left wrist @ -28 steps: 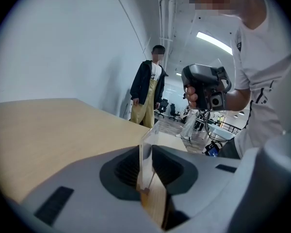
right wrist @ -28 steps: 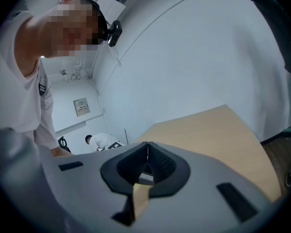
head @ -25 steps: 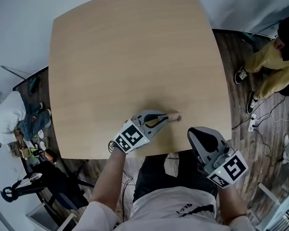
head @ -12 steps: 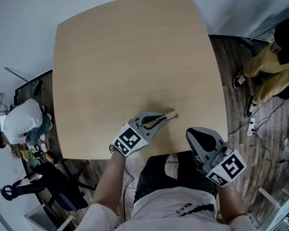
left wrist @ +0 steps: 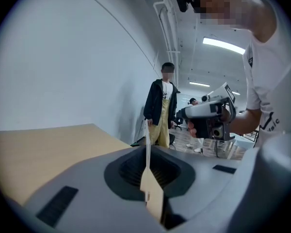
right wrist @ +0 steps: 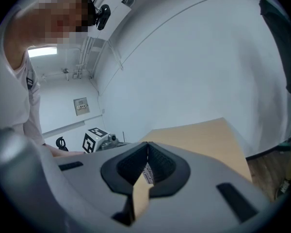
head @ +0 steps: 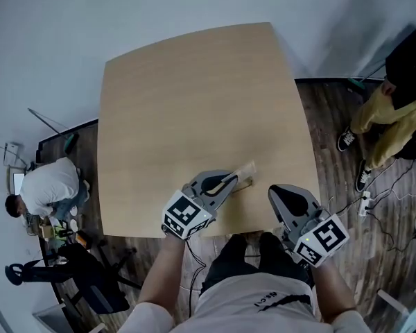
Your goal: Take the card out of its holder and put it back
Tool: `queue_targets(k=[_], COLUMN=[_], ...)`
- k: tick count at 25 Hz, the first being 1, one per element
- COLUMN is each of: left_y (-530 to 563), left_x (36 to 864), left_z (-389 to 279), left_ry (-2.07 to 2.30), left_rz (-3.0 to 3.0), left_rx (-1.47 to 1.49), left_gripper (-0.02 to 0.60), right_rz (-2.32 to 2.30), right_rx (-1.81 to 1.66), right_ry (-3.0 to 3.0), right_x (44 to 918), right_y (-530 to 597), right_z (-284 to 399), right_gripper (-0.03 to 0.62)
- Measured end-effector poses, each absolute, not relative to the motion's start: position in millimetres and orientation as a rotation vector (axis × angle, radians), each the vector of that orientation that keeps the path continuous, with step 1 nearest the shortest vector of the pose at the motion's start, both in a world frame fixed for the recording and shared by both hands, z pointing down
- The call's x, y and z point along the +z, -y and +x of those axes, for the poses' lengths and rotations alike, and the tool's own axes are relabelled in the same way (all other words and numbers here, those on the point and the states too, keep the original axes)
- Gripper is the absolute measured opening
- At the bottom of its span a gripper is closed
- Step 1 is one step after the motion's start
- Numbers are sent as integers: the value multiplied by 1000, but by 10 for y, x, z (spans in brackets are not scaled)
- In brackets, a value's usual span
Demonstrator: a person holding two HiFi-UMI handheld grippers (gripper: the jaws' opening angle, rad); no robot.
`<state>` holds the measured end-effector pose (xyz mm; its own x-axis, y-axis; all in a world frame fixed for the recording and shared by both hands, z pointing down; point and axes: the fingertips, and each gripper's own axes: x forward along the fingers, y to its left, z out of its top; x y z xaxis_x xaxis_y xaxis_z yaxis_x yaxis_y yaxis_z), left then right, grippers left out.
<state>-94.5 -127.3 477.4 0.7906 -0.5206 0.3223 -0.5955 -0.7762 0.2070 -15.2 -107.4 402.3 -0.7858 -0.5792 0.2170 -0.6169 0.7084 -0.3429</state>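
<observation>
A thin tan card holder [head: 244, 172] hangs just above the near edge of the wooden table [head: 194, 96]. My left gripper [head: 234, 180] is shut on its near end; its jaws have just been closing with the holder between them. In the left gripper view the card holder [left wrist: 146, 132] stands edge-on between the pads, sticking up past the left gripper [left wrist: 149, 154]. My right gripper [head: 284, 198] hovers to the right, beyond the table's near right corner, apart from the holder. In its own view the right gripper [right wrist: 146, 155] is shut, its pads meeting with nothing between them.
A person in yellow trousers [head: 388, 116] stands on the dark floor right of the table. Another person in white [head: 52, 189] crouches at the left among bags and gear. Cables and a power strip [head: 364, 200] lie on the floor at right. A pale wall runs behind the table.
The left gripper has lifted the card holder off the table top. Both grippers have risen, and the table now looks smaller and farther below.
</observation>
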Motion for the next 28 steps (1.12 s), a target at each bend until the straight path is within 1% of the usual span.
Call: queue_targets(k=[8,17,22,28], left_y=[1197,998,910,889], left_x=[3821,2932,2650,2612], left_z=[-903,-811,-775,-774], left_ry=[1080,1166,1188,1193], left_rz=[2640,2634,2670,2657], left_rx=[233,48,15,22], left_gripper=[26,26,26,26], right_rz=[998,941,909,873], right_rx=[512,375,336,323], right_ry=[2828,2915,2966,2985], right_x=[3555,2922,2700,2631], right_y=[1185,1173,1119,1097], right_z=[-15,19,15,-36], right_gripper=[13,12,14,13])
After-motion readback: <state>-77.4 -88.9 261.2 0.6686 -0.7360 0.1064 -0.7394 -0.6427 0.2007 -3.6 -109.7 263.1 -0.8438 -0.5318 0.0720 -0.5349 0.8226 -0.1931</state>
